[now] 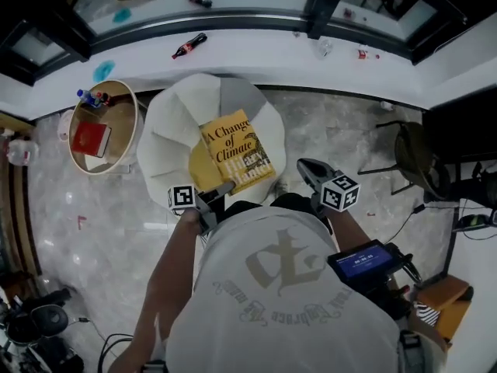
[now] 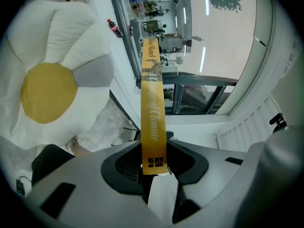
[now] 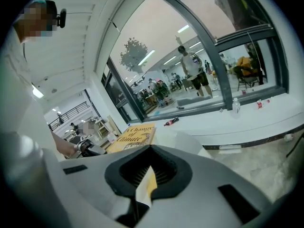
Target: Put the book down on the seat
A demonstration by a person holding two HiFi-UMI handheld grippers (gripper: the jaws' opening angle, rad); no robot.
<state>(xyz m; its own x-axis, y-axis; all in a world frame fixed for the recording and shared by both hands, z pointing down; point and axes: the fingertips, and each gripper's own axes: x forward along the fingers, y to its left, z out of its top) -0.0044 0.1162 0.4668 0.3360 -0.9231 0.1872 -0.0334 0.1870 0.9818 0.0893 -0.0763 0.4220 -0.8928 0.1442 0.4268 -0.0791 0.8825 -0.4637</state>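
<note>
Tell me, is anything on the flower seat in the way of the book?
Nothing visible is. The seat's yellow middle and white petals lie bare; the left gripper and right gripper hold the book over it.

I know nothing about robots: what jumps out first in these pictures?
A bright yellow book, titled A Change of Climate, is held over a white flower-shaped seat with a yellow centre, pinched at its spine by the left claw. Left of the seat in the head view stands a round side table carrying a red book.
</note>
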